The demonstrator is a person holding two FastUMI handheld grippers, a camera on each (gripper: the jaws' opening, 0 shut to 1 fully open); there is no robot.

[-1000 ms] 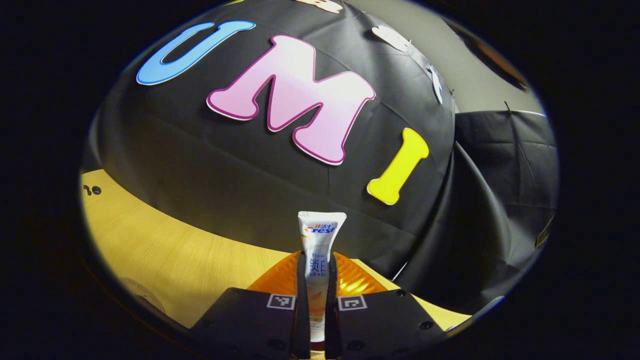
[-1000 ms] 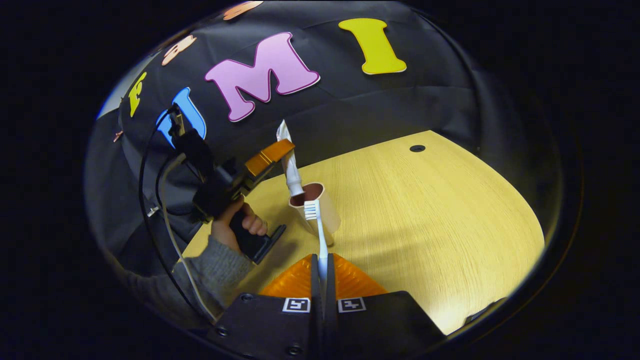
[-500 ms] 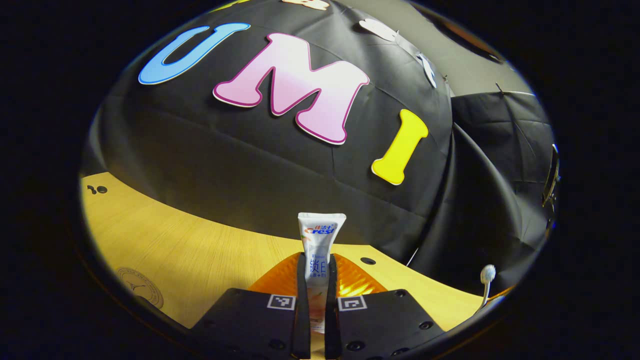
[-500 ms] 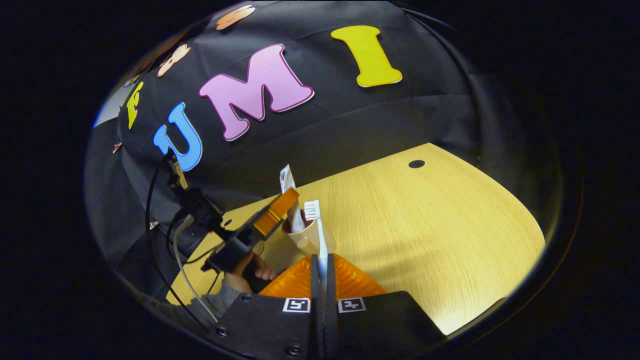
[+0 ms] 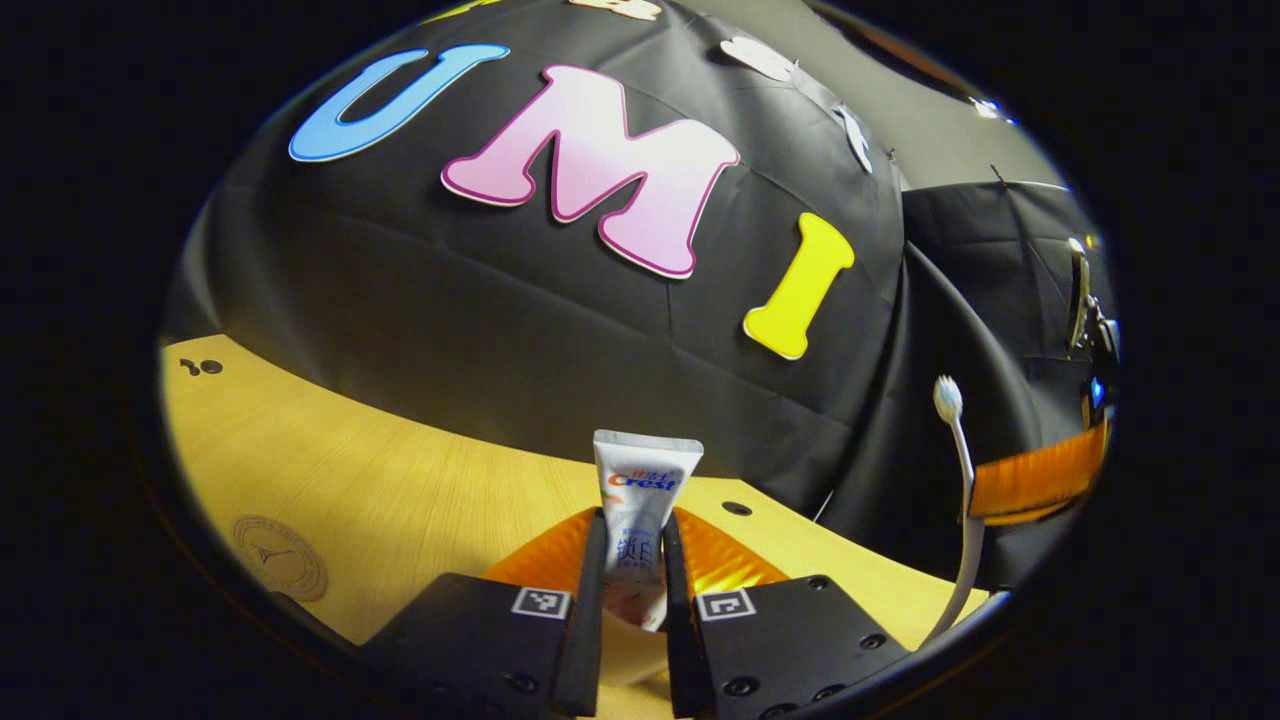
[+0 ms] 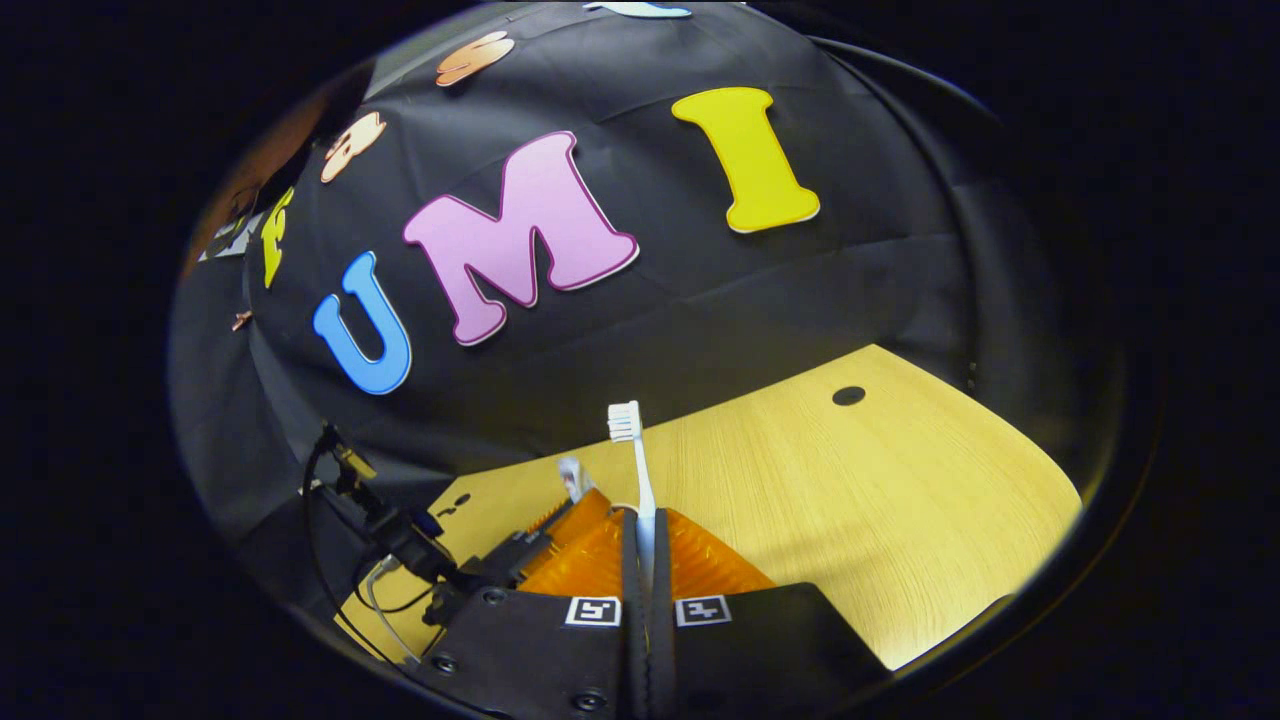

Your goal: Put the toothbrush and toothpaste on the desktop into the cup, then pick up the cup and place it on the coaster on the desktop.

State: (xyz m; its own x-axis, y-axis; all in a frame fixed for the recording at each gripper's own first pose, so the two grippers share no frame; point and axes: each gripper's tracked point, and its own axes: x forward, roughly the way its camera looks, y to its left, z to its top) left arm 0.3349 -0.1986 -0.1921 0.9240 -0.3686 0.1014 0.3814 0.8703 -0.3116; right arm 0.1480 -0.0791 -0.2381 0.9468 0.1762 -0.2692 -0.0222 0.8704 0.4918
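Low centre in each view, the left tongs (image 5: 632, 600) pinch the soft, light toothpaste (image 5: 640, 500) mid-tube, seemingly loosening, while the right tongs (image 6: 646, 600) clamp the stiff, slim toothbrush (image 6: 640, 480) handle.

Pale wooden desk (image 5: 380, 480) with a round cable hole (image 6: 848, 396) (far side), before the black cloth wall (image 5: 480, 300).

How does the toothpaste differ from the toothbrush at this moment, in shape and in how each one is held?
The toothpaste is a wide, flat printed tube; the toothbrush is a thin white stick with a bristled head. The toothpaste stands between the left gripper fingers, which look slightly parted, whereas the right gripper is closed tightly on the toothbrush handle. Both point upward above the wooden desktop.
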